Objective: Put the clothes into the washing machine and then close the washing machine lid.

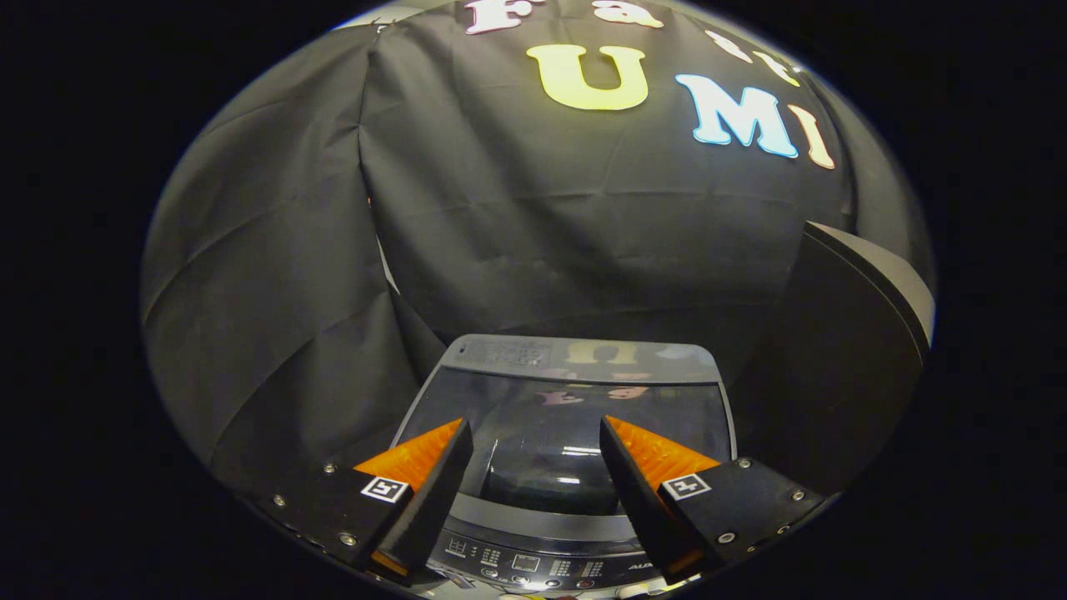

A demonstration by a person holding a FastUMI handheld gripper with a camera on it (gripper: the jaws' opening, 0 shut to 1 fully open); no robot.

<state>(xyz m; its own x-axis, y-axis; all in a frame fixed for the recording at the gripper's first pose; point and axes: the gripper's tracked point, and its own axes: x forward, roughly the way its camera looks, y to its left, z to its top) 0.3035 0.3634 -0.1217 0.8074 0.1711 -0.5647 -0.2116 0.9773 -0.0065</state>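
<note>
Gripper view: claw [533,467] is hanging wide open above the washing machine [563,450], holding nothing, fingers [425,487] well apart. Machine is sitting in the lower centre of the frame, its glass lid [567,417] lying flat and shut, reflecting light. Control panel [533,567] is showing between and just below the fingers. A dark curved object [867,317] is standing at right, beside the machine; can't tell what it is.

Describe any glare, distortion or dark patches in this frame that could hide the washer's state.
Gripper view: fisheye bends the washing machine and the wall's folds; its glossy lid mirrors the wall and carries bright streaks, so the drum is hard to read; the control panel is dim; the open gripper is sharp.
</note>
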